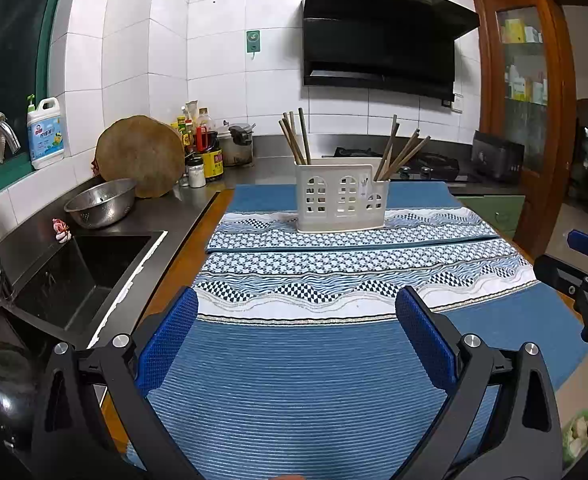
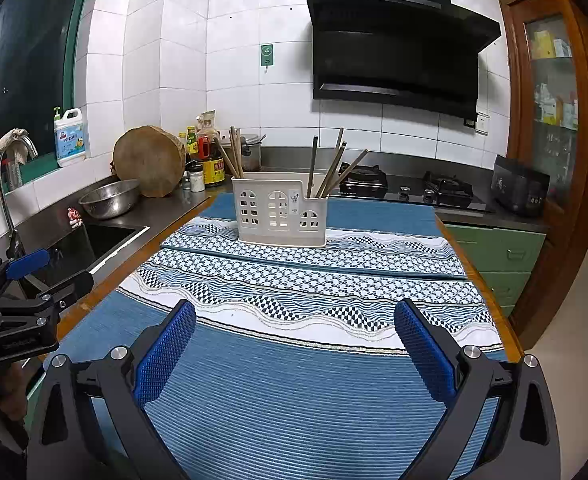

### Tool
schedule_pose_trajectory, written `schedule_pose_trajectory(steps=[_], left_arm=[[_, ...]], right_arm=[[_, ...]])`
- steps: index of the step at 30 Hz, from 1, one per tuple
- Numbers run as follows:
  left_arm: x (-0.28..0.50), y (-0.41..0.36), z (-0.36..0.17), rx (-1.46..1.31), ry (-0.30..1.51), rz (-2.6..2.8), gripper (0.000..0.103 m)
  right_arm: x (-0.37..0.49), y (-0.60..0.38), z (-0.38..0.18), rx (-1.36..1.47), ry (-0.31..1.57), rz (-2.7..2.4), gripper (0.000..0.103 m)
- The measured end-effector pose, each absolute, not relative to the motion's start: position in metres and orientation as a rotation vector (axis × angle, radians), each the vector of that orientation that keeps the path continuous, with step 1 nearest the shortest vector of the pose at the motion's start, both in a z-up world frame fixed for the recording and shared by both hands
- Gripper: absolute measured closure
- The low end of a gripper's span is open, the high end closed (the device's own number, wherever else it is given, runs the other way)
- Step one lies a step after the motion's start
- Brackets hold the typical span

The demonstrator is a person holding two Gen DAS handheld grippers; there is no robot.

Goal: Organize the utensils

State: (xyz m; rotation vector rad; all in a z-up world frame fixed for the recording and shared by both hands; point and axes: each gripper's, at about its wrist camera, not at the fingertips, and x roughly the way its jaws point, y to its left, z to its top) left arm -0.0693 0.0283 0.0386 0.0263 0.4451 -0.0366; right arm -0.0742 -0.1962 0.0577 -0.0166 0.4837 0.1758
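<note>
A white plastic utensil holder [image 1: 341,199] with window-shaped cutouts stands at the far end of the blue patterned cloth [image 1: 334,360]; it also shows in the right wrist view [image 2: 279,214]. Brown chopsticks stand in its left compartment [image 1: 294,138] and its right compartment [image 1: 400,154]; the right wrist view shows both bunches, left [image 2: 231,154] and right [image 2: 336,168]. My left gripper [image 1: 297,308] is open and empty, low over the near cloth. My right gripper [image 2: 294,320] is open and empty beside it, to the right.
A sink [image 1: 73,276] lies left of the table, with a steel colander [image 1: 101,202], a round wooden board [image 1: 141,156] and sauce bottles [image 1: 203,148] behind. A gas stove [image 2: 410,188] and black range hood [image 2: 398,52] are at the back. A wooden cabinet [image 2: 550,92] stands right.
</note>
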Motion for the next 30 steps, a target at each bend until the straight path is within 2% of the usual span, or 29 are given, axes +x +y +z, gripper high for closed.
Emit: schedule_pose_trajectory(steps=[30], left_arm=[[-0.0652, 0.0247, 0.0375, 0.035, 0.46, -0.031, 0.005]], right_arm=[[-0.0715, -0.1874, 0.0562, -0.029, 0.487, 0.19, 0.007]])
